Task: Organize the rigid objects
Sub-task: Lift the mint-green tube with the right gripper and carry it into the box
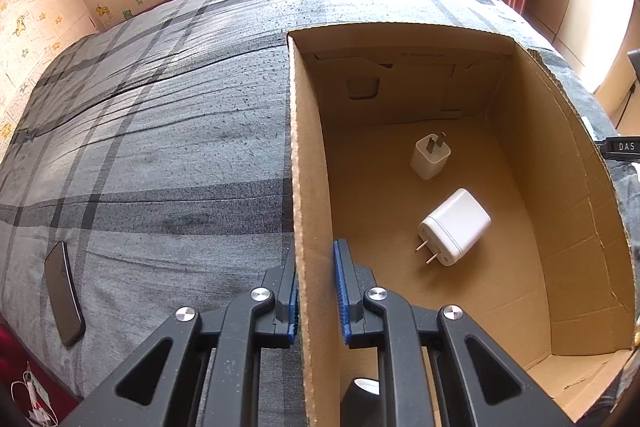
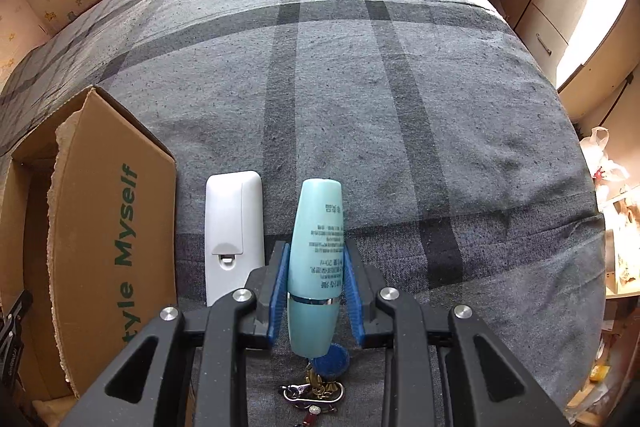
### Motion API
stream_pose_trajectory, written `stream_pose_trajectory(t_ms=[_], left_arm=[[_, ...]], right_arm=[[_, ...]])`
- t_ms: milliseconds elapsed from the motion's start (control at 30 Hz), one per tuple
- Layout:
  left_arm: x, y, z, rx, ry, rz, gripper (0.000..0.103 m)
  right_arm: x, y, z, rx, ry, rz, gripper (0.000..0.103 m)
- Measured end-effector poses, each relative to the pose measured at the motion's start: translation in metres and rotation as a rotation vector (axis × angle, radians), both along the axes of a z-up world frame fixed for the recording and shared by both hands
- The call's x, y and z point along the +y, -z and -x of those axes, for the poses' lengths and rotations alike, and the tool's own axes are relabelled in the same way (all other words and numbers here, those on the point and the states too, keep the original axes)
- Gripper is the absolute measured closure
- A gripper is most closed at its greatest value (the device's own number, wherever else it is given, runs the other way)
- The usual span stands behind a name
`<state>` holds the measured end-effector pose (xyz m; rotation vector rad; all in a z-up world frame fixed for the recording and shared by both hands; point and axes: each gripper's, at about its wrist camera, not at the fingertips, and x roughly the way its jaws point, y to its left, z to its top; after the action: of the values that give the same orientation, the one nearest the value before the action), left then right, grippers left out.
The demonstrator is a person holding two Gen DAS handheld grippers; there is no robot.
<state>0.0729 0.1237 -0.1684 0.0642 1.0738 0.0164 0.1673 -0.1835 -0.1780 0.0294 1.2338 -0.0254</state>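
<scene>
Fingers flank teal bottle, right gripper

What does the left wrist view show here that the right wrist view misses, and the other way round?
Only the left wrist view: the inside of the cardboard box, with two white chargers on its floor, a dark phone lying on the bed, and the left hand-held gripper straddling the box wall.

Only the right wrist view: the right hand-held gripper around a teal bottle, a white remote beside it, keys below, and the box's printed outer side.

Both: the box and the grey plaid bedcover.
</scene>
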Motion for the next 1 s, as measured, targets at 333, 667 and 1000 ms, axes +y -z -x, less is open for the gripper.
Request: stream_pose_trajectory(t_ms=[333, 667, 1000], left_arm=[[0.004, 0.001, -0.002, 0.003, -0.004, 0.020, 0.086], [0.004, 0.001, -0.003, 0.004, -0.001, 0.018, 0.087], [0.004, 0.001, -0.002, 0.004, 0.000, 0.016, 0.087]], right_arm=[[0.019, -0.037, 0.011, -0.055, -0.059, 0.004, 0.076], [0.063, -0.071, 0.029, -0.097, -0.176, -0.021, 0.076], [0.110, -0.086, 0.044, -0.114, -0.297, -0.037, 0.076]])
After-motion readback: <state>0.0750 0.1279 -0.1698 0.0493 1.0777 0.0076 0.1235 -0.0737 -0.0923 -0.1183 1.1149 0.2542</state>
